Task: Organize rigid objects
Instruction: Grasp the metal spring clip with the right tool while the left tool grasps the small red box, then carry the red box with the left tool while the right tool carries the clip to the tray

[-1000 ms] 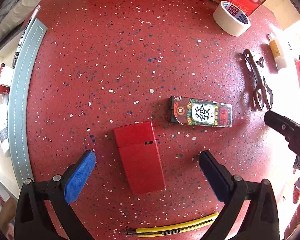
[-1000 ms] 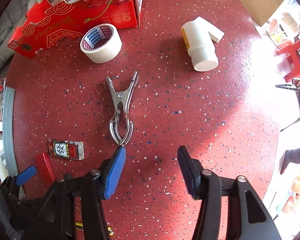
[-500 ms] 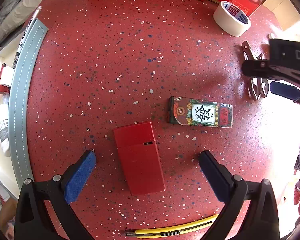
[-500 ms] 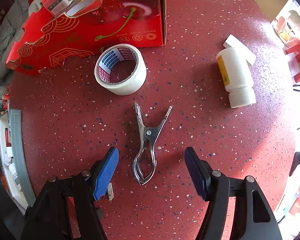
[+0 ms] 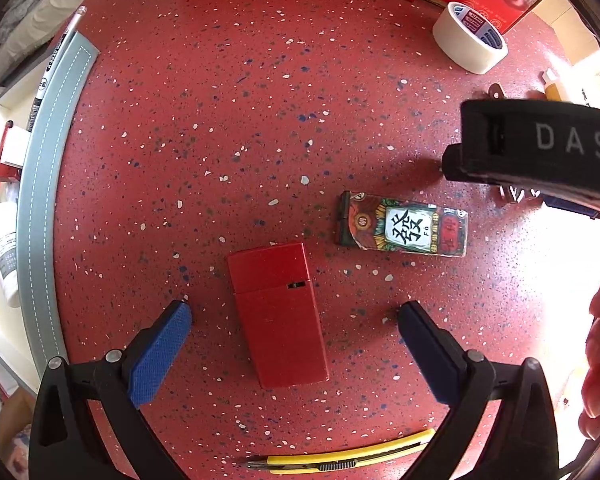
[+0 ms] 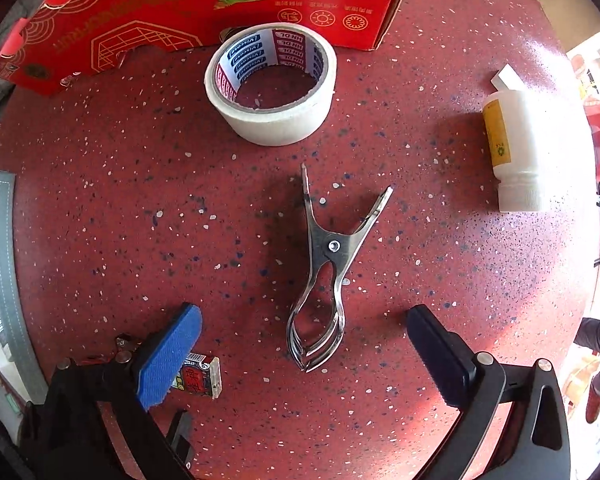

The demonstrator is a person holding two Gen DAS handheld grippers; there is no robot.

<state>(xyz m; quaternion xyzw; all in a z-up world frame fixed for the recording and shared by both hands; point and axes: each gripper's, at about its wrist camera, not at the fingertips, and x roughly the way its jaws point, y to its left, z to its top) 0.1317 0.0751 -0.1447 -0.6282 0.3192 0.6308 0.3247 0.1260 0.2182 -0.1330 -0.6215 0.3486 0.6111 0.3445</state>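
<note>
My left gripper (image 5: 296, 316) is open, low over the red speckled table, with a red flip-top box (image 5: 278, 314) lying between its fingers. A patterned small box with a Chinese character (image 5: 404, 224) lies just beyond, to the right. My right gripper (image 6: 304, 328) is open, and the looped end of a metal clamp (image 6: 324, 276) lies between its fingers. The patterned box (image 6: 198, 378) shows behind the right gripper's left finger. The right gripper's black body (image 5: 540, 148) fills the right side of the left wrist view.
A roll of white tape (image 6: 270, 84) (image 5: 468, 38) sits ahead of the clamp, before a red cardboard box (image 6: 180, 4). A white bottle (image 6: 514, 148) lies at right. A yellow utility knife (image 5: 340, 458) lies near me. A grey strip (image 5: 46, 184) edges the table's left.
My right gripper has moved forward and lower over the metal clamp, which now lies between its fingers. Its body has come further into the left wrist view. The left gripper has stayed still.
</note>
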